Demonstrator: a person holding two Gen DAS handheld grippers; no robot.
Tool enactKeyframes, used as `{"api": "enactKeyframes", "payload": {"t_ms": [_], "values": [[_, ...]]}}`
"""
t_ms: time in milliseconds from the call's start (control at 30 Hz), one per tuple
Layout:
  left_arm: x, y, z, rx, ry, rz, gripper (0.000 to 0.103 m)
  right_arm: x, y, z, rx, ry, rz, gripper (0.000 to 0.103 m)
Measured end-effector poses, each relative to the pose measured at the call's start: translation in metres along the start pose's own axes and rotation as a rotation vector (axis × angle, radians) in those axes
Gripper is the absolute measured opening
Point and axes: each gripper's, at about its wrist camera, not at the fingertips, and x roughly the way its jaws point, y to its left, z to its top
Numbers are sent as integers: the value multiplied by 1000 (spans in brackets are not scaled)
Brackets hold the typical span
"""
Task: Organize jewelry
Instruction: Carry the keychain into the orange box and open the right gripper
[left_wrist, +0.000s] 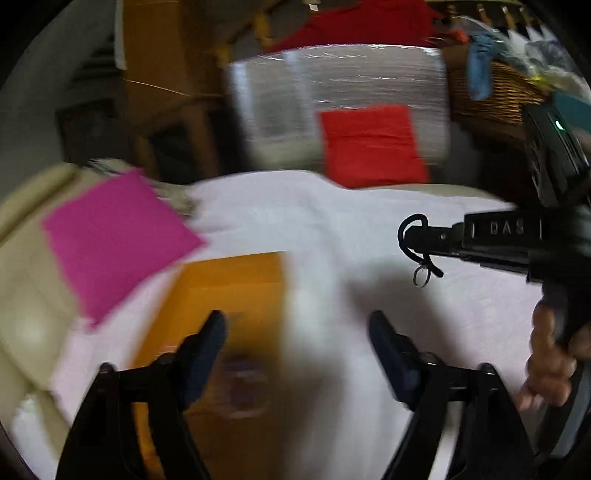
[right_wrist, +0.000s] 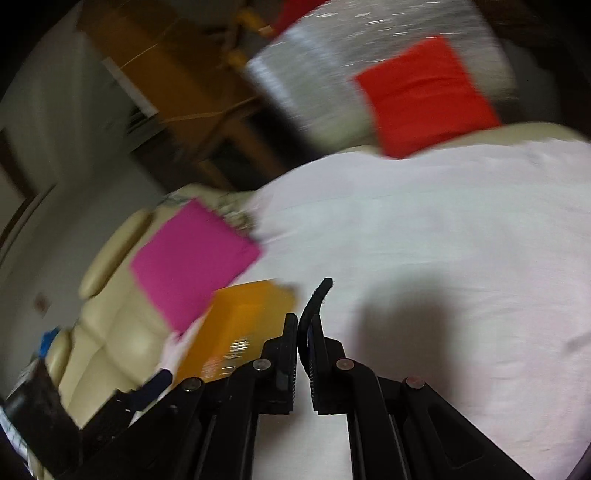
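Left wrist: orange box contents blurred; left claw agape; right claw pinching ring.

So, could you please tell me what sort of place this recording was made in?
Probably a lived-in home room: a cream padded sofa, a wicker basket heaped with clothes, and wooden furniture behind the cloth-covered table.

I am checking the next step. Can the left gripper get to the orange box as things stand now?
Probably yes. The left gripper is open and empty, and the orange box lies right ahead of its fingers on the white cloth, with nothing between them. The picture is blurred.
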Motion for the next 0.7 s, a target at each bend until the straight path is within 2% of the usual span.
{"api": "enactKeyframes", "payload": {"t_ms": [133, 167, 233, 300, 333, 433, 500, 567, 633, 700], "values": [[-3, 76, -27, -112, 69, 140, 89, 60, 65, -17, -50, 95, 46, 7], [-3, 96, -35, -148, 94, 190, 89, 80, 79, -24, -44, 127, 33, 7], [-8, 122, -46, -198, 108, 239, 89, 111, 97, -37, -59, 185, -29, 10], [-19, 145, -53, -253, 99, 281, 89, 126, 109, -47, -72, 218, -119, 28], [-24, 151, -53, -268, 92, 286, 89, 126, 110, -51, -75, 223, -134, 32], [-44, 167, -54, -298, 53, 273, 89, 108, 122, -56, -109, 205, -147, 40], [-60, 169, -52, -298, 18, 270, 89, 82, 133, -59, -152, 167, -154, 55], [-74, 169, -49, -292, -14, 313, 89, 58, 149, -61, -223, 137, -168, 58], [-91, 167, -47, -290, -35, 312, 89, 30, 164, -65, -290, 113, -184, 58], [-107, 167, -45, -302, -56, 309, 89, 2, 174, -69, -333, 95, -190, 65]]}}
